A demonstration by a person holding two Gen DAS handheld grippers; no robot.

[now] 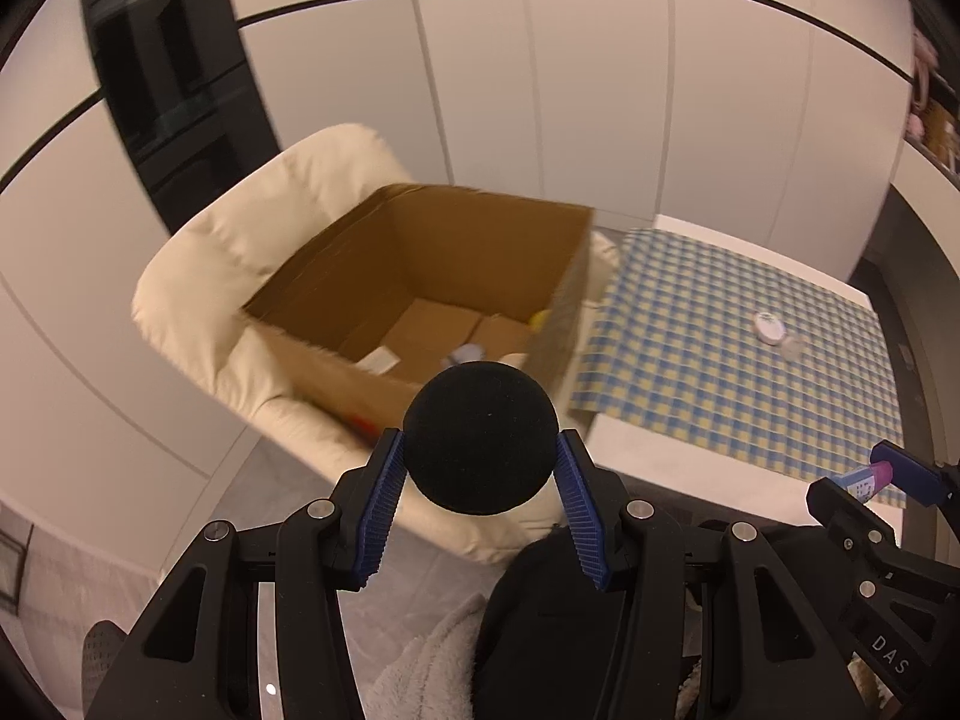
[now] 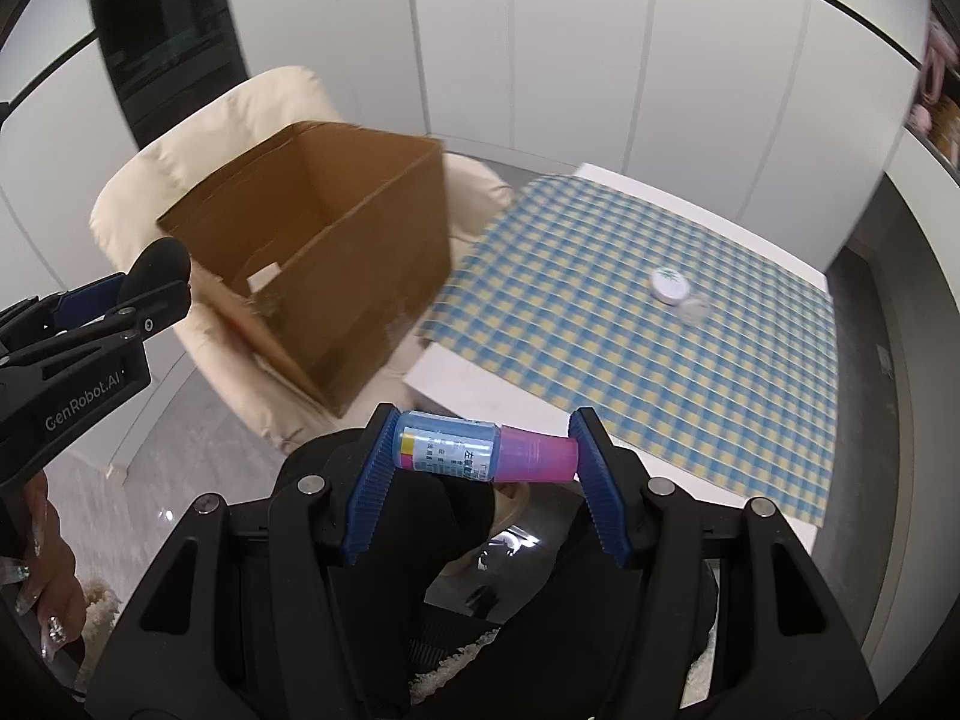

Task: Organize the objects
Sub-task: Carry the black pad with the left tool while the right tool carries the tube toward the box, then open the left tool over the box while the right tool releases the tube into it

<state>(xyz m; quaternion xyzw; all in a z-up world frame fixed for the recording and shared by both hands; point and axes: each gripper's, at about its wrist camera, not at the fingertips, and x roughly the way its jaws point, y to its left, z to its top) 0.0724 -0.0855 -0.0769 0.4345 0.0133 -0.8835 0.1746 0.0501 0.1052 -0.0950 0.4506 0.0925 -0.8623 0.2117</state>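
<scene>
Left wrist view: left gripper (image 1: 480, 450) at bottom centre, jaws clamped on a black ball (image 1: 480, 437), blue pads pressing its left and right sides. Ball is round, no long axis. Just above it, frame centre, an open box (image 1: 420, 276) sits on a cream chair (image 1: 240, 252), mouth up and tilted toward the camera; near rim right behind the ball, a few small items blurred on its floor. Right of the box, a checked cloth (image 1: 720, 348) on the white surface (image 1: 636, 450), mostly bare; a white jar (image 1: 770, 325) at centre right, well apart from the cloth edges. Lower right: right gripper (image 1: 864, 480) tip with a bottle (image 1: 864, 480) poking in, over the cloth's near corner. Grey floor at lower left open.

Right wrist view: right gripper (image 2: 486, 447) at bottom centre, jaws clamped end-to-end on the bottle (image 2: 486, 447). Long axis runs left-right across the frame, nearly level; blue labelled body left, pink cap right. Box (image 2: 336, 240) upper left of centre on the chair (image 2: 150, 192), its near corner pointing at the bottle. Cloth (image 2: 660, 360) fills the right; jar (image 2: 669, 286) at mid right with a small clear thing just beside it. Surface (image 2: 438, 375) edge just above the bottle. Left gripper (image 2: 150, 276) at the left edge holding the ball (image 2: 159, 264), beside the box's left rim. A hand (image 2: 42, 570) at lower left.
</scene>
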